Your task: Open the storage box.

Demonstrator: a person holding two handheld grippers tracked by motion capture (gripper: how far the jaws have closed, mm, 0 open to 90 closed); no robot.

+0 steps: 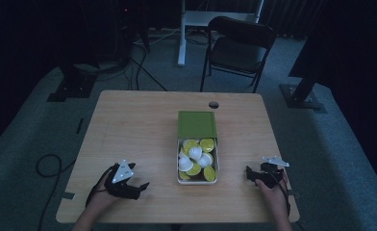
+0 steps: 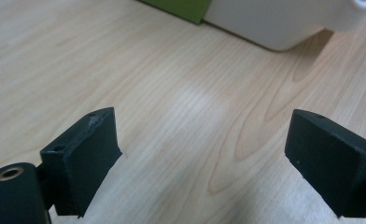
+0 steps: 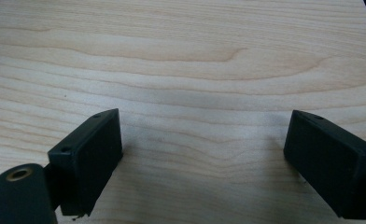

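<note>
Both tongs are wide open and hold nothing. We see the left tongs (image 1: 137, 186) near the front edge of the table (image 1: 138, 120), on the left side, with a hand (image 1: 100, 192) around them. Up close, the left tongs (image 2: 202, 161) have their two black jaws far apart, with bare wood between them. The right tongs (image 1: 252, 174) sit near the front edge on the right side, with the other hand (image 1: 273, 190) around them. Up close, the right tongs (image 3: 202, 161) also have their jaws far apart over bare wood.

Between the two tongs, in the middle of the table, is a white box (image 1: 197, 180). It is full of little round cups (image 1: 196, 156), some yellow-green and some white. They lie in a heap, touching each other. A green lid (image 1: 197, 124) lies just past the far end of the box, touching it. From the left tongs we see a corner of the box (image 2: 274, 21) and a bit of the lid (image 2: 181, 7) at the top. Both tongs are apart from the box.

On the far side of the table there is a small round hole (image 1: 213, 104). Past the table stands a dark chair (image 1: 237, 48) on a grey floor (image 1: 28, 125). A black cable (image 1: 49, 166) lies on the floor at the left. The room is dim.
</note>
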